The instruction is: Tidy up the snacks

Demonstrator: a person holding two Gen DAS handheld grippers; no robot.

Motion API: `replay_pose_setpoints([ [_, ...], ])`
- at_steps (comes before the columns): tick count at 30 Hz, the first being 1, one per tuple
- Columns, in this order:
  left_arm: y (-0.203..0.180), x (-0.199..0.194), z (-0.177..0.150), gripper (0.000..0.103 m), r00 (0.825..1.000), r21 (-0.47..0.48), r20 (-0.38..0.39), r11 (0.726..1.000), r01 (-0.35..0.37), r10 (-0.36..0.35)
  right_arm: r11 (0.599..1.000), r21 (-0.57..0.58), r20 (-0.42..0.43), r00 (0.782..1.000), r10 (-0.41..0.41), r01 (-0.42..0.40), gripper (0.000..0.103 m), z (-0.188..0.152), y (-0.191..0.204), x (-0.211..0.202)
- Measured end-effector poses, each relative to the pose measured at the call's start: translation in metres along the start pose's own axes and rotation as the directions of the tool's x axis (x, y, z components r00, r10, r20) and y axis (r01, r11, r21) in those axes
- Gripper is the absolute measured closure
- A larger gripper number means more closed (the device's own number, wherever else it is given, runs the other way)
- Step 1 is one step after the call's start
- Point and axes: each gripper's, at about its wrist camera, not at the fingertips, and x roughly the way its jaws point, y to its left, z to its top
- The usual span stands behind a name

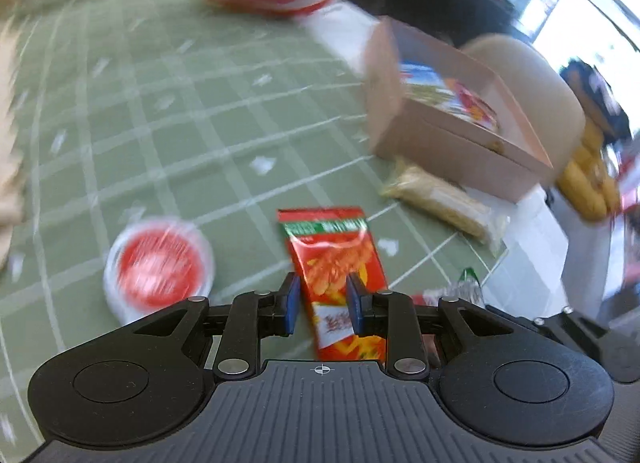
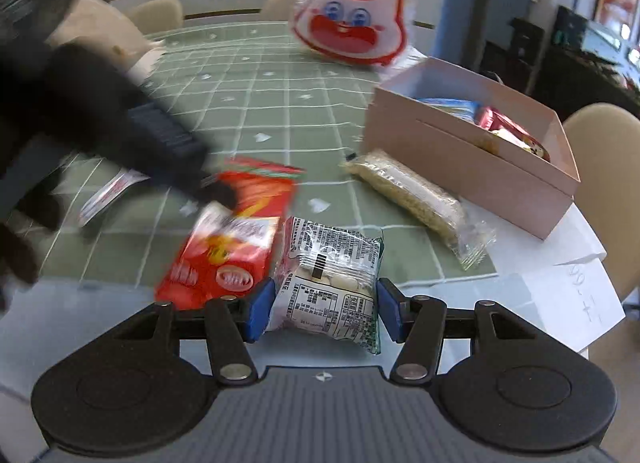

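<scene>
My left gripper [image 1: 323, 299] is shut on a red snack packet [image 1: 334, 259] and holds it above the green checked tablecloth [image 1: 168, 111]; the packet also shows in the right wrist view [image 2: 232, 239], with the blurred left gripper [image 2: 160, 143] on it. My right gripper [image 2: 324, 309] has its pads against both sides of a clear green-edged snack pack [image 2: 332, 283] lying at the table's near edge. A pink box [image 2: 472, 159] holding several snacks stands at the right; it also shows in the left wrist view [image 1: 452, 119].
A pale yellow wrapped bar [image 2: 412, 195] lies in front of the box. A red-and-white face-shaped bag [image 2: 352, 19] stands at the back. A round red-lidded cup [image 1: 158, 267] sits left. White papers [image 2: 568, 287] lie at right. Beige chairs surround the table.
</scene>
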Motion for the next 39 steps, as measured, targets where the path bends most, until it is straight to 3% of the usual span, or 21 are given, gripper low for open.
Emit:
replay_pose_setpoints([
  [5, -0.030, -0.002, -0.001, 0.074, 1.000, 0.138, 0.021, 0.990, -0.020, 0.017, 0.987, 0.075, 0.013, 0.990, -0.144, 0.143, 0.046, -0.004, -0.022, -0.002],
  [8, -0.046, -0.005, -0.011, 0.074, 0.999, 0.221, 0.013, 0.975, -0.035, 0.033, 0.958, 0.177, 0.004, 0.974, -0.228, 0.224, 0.039, -0.007, -0.040, 0.003],
  [13, -0.067, 0.001, -0.028, 0.070, 0.996, 0.356, 0.000, 0.930, -0.087, 0.093, 0.938, 0.268, 0.053, 0.968, -0.244, 0.222, 0.018, -0.024, -0.054, 0.009],
  [15, -0.071, 0.000, -0.030, 0.070, 0.994, 0.384, 0.001, 0.918, -0.101, 0.109, 0.935, 0.279, 0.102, 0.961, -0.256, 0.219, 0.015, -0.035, -0.054, 0.010],
  [19, -0.077, 0.004, -0.032, 0.051, 0.996, 0.415, -0.011, 0.907, -0.076, 0.088, 0.930, 0.318, 0.111, 0.967, -0.228, 0.183, 0.015, -0.038, -0.064, 0.011],
  [23, -0.075, 0.005, -0.032, 0.037, 0.999, 0.416, -0.026, 0.909, -0.027, 0.041, 0.930, 0.317, 0.111, 0.967, -0.229, 0.184, 0.014, -0.041, -0.064, 0.005],
  [26, -0.071, 0.003, -0.029, 0.040, 0.999, 0.387, -0.018, 0.922, -0.028, 0.038, 0.932, 0.315, 0.117, 0.968, -0.224, 0.178, 0.013, -0.042, -0.063, 0.005],
  [29, -0.063, 0.001, -0.024, 0.042, 0.993, 0.343, 0.029, 0.933, -0.113, 0.110, 0.936, 0.312, 0.127, 0.969, -0.213, 0.165, 0.013, -0.044, -0.064, 0.005],
  [31, -0.054, 0.003, -0.019, 0.042, 0.991, 0.301, 0.027, 0.944, -0.133, 0.131, 0.936, 0.313, 0.132, 0.969, -0.208, 0.158, 0.013, -0.045, -0.064, 0.004],
  [33, -0.046, 0.006, -0.015, 0.042, 0.992, 0.262, 0.011, 0.957, -0.125, 0.126, 0.938, 0.310, 0.134, 0.970, -0.204, 0.154, 0.013, -0.044, -0.064, 0.004],
  [36, -0.041, 0.010, -0.012, 0.042, 0.998, 0.214, -0.028, 0.976, -0.050, 0.057, 0.941, 0.302, 0.135, 0.971, -0.199, 0.150, 0.013, -0.044, -0.064, 0.005],
  [39, -0.049, 0.014, -0.015, 0.037, 0.998, 0.243, -0.032, 0.969, -0.043, 0.052, 0.943, 0.301, 0.137, 0.971, -0.194, 0.146, 0.013, -0.044, -0.065, 0.005],
])
